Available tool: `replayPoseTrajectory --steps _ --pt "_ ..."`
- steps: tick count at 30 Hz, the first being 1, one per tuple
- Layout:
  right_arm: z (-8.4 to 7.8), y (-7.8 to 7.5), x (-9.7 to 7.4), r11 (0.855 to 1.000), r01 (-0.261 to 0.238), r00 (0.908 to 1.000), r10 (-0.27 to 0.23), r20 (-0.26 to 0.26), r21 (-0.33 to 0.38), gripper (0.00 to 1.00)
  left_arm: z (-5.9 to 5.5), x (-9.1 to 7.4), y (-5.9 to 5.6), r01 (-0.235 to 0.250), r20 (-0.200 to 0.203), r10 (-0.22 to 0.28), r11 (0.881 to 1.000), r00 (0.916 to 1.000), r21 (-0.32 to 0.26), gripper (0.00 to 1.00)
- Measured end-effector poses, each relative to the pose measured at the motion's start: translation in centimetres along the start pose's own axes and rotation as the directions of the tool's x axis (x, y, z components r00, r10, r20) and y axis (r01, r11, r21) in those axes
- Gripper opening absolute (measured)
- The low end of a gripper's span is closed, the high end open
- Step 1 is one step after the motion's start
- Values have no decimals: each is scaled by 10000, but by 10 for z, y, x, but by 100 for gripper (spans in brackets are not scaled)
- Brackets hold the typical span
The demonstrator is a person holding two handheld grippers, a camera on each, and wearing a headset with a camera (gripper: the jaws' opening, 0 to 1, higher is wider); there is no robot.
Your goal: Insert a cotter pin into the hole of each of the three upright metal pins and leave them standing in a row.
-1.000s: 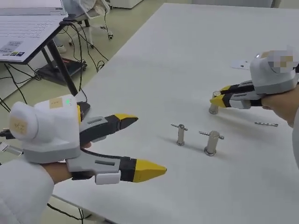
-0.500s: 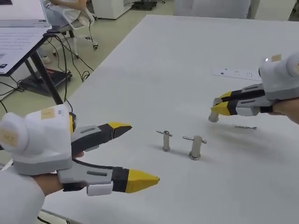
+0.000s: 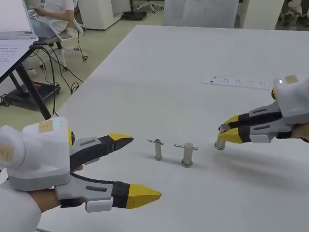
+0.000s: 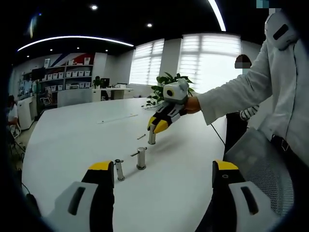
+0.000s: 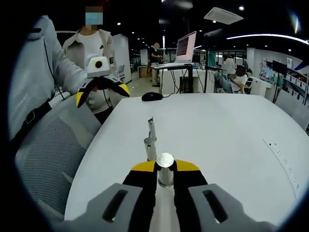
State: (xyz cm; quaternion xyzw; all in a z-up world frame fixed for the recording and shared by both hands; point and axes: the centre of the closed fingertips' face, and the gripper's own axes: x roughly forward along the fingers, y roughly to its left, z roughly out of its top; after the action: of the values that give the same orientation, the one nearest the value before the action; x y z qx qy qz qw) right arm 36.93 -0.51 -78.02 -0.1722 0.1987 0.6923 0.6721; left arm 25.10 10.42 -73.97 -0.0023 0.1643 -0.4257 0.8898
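The table [image 3: 145,72] is white, smooth and matt. The left pin [image 3: 158,151] and middle pin [image 3: 187,155] are bare silver metal with satin sides, and each carries a thin bright wire cotter pin [image 3: 179,146]. At 3 o'clock of the row, the held pin [image 5: 165,166] has a polished, glossy flat top. Both the left gripper [image 3: 145,166] and right gripper [image 3: 225,129] have matt white plastic housings and black-and-yellow plastic jaws with a slight sheen. The sleeve [image 3: 14,212] is white cloth. The chair [image 5: 43,159] is grey mesh.

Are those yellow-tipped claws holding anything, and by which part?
The right gripper grips an upright metal pin just below its top; the left gripper is open, holding nothing.
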Motion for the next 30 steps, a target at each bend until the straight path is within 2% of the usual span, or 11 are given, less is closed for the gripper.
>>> replayPoseTrajectory --steps 7,10,14,30 --pt "-5 34 -5 9968 -786 9969 786 -33 -158 12 0 3 -8 202 -46 -202 9998 9998 81 83" --pt "-6 49 -4 9917 -1249 9922 1249 -15 -317 12 1 3 -11 264 -91 -263 9996 9996 84 83" --pt "-6 63 -2 9843 -1691 9855 1695 34 -514 12 0 2 -14 306 -135 -305 9995 9994 76 84" --pt "-9 93 21 9575 -2703 9628 2685 -308 -1004 12 -4 -1 -14 220 -154 -220 9998 9996 -29 83"
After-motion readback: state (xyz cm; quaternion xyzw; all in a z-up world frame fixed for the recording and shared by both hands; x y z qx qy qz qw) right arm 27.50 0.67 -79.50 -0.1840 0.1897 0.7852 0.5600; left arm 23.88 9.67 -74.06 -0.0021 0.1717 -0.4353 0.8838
